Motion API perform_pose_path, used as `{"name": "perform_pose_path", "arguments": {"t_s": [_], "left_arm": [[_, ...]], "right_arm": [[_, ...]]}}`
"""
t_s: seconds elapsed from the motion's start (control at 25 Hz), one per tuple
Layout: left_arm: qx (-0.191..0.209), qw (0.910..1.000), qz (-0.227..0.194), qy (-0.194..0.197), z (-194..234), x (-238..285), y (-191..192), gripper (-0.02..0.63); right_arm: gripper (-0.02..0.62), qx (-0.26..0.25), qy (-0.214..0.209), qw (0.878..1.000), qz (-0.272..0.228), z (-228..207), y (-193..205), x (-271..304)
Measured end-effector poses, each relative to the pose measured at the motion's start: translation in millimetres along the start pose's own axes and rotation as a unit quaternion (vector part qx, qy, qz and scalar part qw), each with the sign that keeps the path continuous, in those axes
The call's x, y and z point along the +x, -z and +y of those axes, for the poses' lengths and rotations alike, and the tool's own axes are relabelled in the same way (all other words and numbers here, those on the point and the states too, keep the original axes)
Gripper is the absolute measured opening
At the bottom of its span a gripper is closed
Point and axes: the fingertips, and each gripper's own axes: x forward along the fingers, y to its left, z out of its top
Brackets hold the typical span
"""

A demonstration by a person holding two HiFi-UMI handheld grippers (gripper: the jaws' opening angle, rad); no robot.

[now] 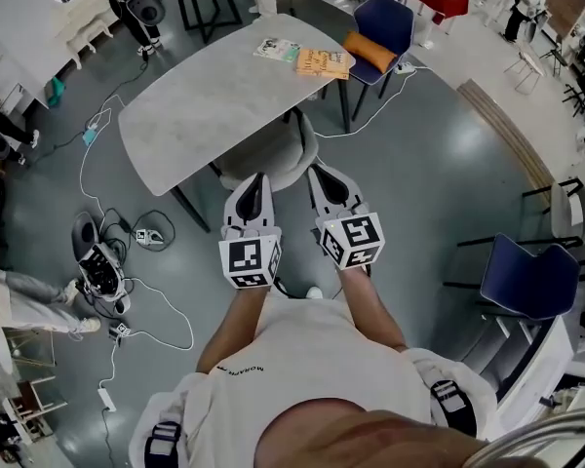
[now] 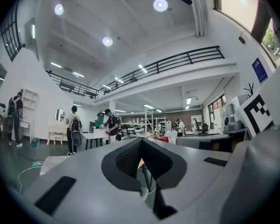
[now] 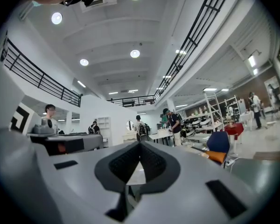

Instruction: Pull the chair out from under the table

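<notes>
— Where was the chair?
— The chair stood tucked under the desk. Only its rounded back showed at the near edge (the seat was hidden below the top).
— And seen from the claws?
— It was directly ahead of both. The left claw and the right claw pointed at the back side by side, about equally near. The back ran across their line, so I judge the pull had to go straight toward the person.
— Did they hold it?
— No. Both claws were fully closed, with nothing between the jaws. Their tips were just at the back, but I could not tell whether they touched it.
— How did the chair look?
— It was pale grey, with a smooth curved back.
</notes>
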Motion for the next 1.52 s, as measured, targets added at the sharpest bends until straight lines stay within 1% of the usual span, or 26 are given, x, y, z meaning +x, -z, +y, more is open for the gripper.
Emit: {"name": "perform_pose_path", "arguments": {"t_s": [0.16, 0.28, 0.44, 0.64, 0.84, 1.04, 1.16, 1.24, 1.32, 1.4, 1.44, 1.48, 1.52], "left_arm": [[0.006, 0.9999, 0.014, 0.004, 15.0, 2.8, 12.4, 0.003], [0.008, 0.9994, 0.033, 0.004, 32.3, 8.9, 27.0, 0.003], [0.022, 0.9978, 0.059, 0.019, 37.8, 17.5, 44.7, 0.003], [0.037, 0.9938, 0.099, 0.033, 43.7, 30.0, 72.3, 0.003], [0.055, 0.9872, 0.143, 0.044, 50.0, 43.0, 103.7, 0.005], [0.092, 0.9751, 0.193, 0.058, 64.8, 60.8, 137.1, 0.005], [0.106, 0.9671, 0.222, 0.063, 73.8, 71.7, 160.9, 0.005], [0.110, 0.9629, 0.239, 0.060, 77.8, 76.0, 175.9, 0.005], [0.118, 0.9592, 0.250, 0.058, 80.1, 80.0, 187.7, 0.005], [0.126, 0.9543, 0.263, 0.064, 80.0, 83.6, 200.3, 0.006], [0.131, 0.9509, 0.271, 0.073, 79.1, 85.6, 208.0, 0.019], [0.137, 0.9468, 0.279, 0.082, 77.8, 88.0, 216.3, 0.066], [0.143, 0.9425, 0.288, 0.092, 76.8, 90.4, 224.7, 0.084]], "right_arm": [[0.012, -0.035, -0.004, 0.999, 0.024, 3.0, 19.0, 18.2], [0.012, -0.047, -0.004, 0.998, 0.048, 2.9, 31.1, 32.4], [0.013, -0.062, -0.006, 0.996, 0.071, -0.6, 42.5, 44.5], [0.014, -0.078, -0.023, 0.991, 0.108, -3.8, 69.9, 63.1], [0.014, -0.102, -0.040, 0.983, 0.146, -10.3, 98.1, 79.8], [0.014, -0.158, -0.036, 0.967, 0.196, -27.4, 131.2, 101.7], [0.014, -0.186, -0.047, 0.956, 0.223, -35.1, 155.1, 113.7], [0.015, -0.195, -0.057, 0.950, 0.237, -39.1, 171.1, 118.2], [0.017, -0.211, -0.067, 0.941, 0.254, -41.2, 185.1, 121.2], [0.059, -0.231, -0.086, 0.930, 0.272, -39.5, 200.6, 126.0], [0.071, -0.235, -0.101, 0.925, 0.281, -37.7, 208.8, 129.3], [0.094, -0.236, -0.118, 0.920, 0.290, -36.1, 217.2, 132.9], [0.107, -0.237, -0.136, 0.914, 0.301, -35.5, 226.3, 136.2]]}}
